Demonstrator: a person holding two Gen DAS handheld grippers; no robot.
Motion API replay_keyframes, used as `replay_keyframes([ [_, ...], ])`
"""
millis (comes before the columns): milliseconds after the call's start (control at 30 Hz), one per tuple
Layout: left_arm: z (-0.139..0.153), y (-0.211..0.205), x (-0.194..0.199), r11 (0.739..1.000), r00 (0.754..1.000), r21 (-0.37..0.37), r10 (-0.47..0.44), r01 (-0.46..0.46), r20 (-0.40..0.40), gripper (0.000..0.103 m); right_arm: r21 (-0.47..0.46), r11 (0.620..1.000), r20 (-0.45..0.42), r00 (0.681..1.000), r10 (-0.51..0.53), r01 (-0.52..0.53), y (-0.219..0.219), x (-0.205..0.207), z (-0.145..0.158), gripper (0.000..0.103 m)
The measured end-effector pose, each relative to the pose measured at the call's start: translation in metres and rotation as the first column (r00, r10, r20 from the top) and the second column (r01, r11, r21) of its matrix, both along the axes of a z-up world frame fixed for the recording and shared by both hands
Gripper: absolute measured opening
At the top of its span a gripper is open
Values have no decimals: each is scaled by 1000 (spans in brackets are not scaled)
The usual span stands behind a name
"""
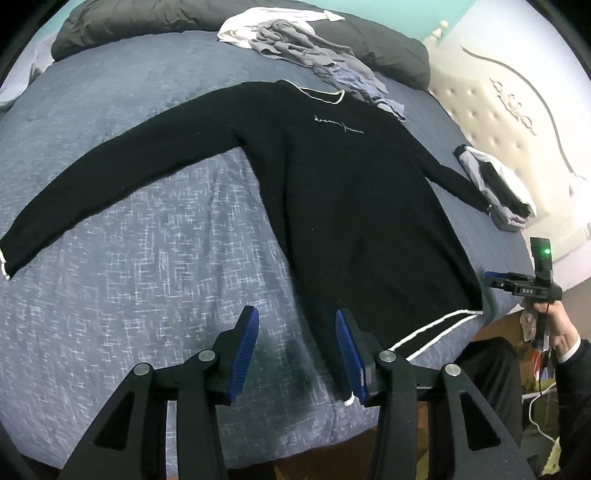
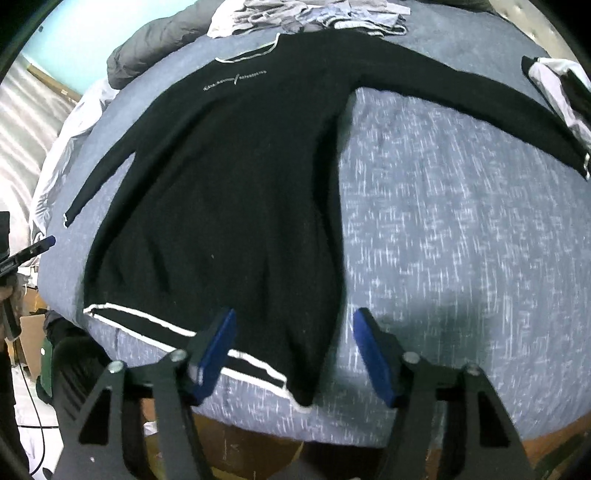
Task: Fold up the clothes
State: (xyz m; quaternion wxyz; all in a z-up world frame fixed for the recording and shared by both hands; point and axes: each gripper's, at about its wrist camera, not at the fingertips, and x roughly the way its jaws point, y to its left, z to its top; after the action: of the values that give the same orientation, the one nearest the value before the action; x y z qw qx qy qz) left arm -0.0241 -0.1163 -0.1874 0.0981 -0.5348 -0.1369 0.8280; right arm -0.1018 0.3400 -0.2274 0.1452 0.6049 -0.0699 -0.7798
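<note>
Sweater (image 1: pixel 332 192), black knit, white-trimmed, flat

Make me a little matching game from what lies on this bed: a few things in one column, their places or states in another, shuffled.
Things:
1. black long-sleeved sweater with white trim
2. dark grey pillow
3. folded black-and-white stack of clothes
4. crumpled heap of grey and white clothes

States:
A. beside a sleeve cuff
B. spread flat, sleeves out
C. unfolded, beyond the collar
D. at the far edge

Pairs: 1-B, 2-D, 3-A, 4-C
</note>
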Motion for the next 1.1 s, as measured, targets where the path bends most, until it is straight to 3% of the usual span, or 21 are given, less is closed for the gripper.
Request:
replay_keyframes([
  [233, -13, 15, 7, 1000, 999, -4, -30, 30, 36, 47, 24, 1000, 54, 998, 12, -13, -5, 2, -22, 50],
  [333, -18, 17, 8, 1000, 998, 6, -31, 31, 53, 47, 25, 999, 65, 998, 20, -21, -6, 2, -30, 41],
  [367, -20, 18, 8, 1000, 998, 5, -31, 31, 58, 47, 23, 1000, 69, 997, 20, -22, -6, 1, -32, 38],
  [500, -27, 21, 6, 999, 996, 4, -35, 35, 78, 47, 12, 1000, 64, 998, 24, -25, -4, 1, -34, 9],
  [833, -51, 36, -1, 998, 990, 15, -57, 56, 125, 47, -99, 995, -10, 1000, -15, 14, 34, 14, 1, 5],
  [1100, -64, 44, -6, 998, 987, 34, -58, 54, 153, 47, -95, 993, 29, 997, -70, 72, 50, 20, -20, 5],
])
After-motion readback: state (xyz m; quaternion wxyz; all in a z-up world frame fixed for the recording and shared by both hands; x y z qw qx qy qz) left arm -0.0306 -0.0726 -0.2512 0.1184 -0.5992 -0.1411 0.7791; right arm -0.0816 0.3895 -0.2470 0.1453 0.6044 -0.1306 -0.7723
